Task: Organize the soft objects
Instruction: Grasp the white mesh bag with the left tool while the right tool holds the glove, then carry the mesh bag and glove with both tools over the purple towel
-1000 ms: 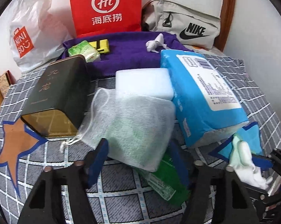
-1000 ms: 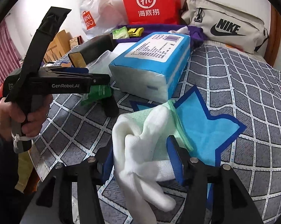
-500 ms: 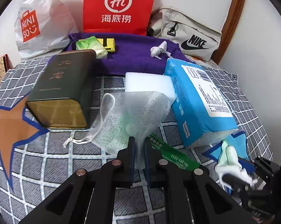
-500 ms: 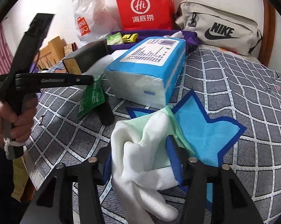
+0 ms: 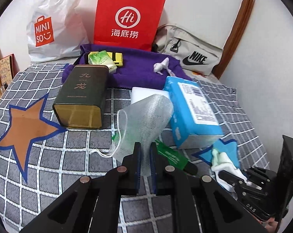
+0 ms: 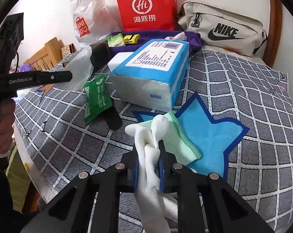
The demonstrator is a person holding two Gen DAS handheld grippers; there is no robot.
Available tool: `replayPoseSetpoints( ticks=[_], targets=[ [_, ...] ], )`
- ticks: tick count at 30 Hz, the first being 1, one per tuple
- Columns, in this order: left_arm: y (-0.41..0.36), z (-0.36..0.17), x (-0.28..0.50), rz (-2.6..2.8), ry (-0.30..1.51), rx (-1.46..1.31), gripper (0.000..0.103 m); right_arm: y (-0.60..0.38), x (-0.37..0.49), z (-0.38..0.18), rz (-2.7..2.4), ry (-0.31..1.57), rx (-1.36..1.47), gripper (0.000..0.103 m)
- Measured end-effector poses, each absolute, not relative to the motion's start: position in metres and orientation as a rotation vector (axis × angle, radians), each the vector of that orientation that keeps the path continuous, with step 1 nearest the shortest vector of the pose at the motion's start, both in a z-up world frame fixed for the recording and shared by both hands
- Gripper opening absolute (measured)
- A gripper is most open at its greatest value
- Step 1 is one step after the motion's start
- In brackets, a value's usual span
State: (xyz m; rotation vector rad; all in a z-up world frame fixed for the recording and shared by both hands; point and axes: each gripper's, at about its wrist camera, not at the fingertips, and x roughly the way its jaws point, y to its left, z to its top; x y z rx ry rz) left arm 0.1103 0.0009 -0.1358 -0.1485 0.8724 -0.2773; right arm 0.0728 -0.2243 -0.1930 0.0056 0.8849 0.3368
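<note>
My left gripper [image 5: 144,156] is shut on a white mesh pouch [image 5: 146,116] and holds it lifted above the checked bed cover. A green packet [image 5: 170,153] lies under it; it also shows in the right wrist view [image 6: 96,99]. My right gripper [image 6: 148,156] is shut on a white glove [image 6: 150,167] with a pale green cuff [image 6: 177,141], over the blue star mat [image 6: 208,136]. The left gripper [image 6: 68,75] with the pouch shows at the left of the right wrist view.
A blue tissue pack [image 5: 191,114], a white foam block [image 5: 144,95] and a dark tea tin [image 5: 82,97] lie mid-bed. An orange star mat [image 5: 25,128] is at left. A purple towel [image 5: 138,71], red bag [image 5: 127,19], Miniso bag [image 5: 49,23] and Nike bag [image 5: 193,52] stand behind.
My left gripper closed on the mesh pouch and lifted it, uncovering the green packet. My right gripper closed on the white glove.
</note>
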Motion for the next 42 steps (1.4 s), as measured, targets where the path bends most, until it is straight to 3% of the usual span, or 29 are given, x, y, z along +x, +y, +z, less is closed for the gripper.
replayPoseSetpoints(
  ticks=[15, 42],
  targets=[
    [0.007, -0.090, 0.097, -0.271, 0.833, -0.163, 0.009, -0.222, 0.072, -0.136, 0.358, 0.800, 0.026, 0.016],
    [0.030, -0.029, 0.161, -0.256, 0.740, -0.177, 0.009, -0.216, 0.150, -0.072, 0.363, 0.735, 0.002, 0.016]
  ],
)
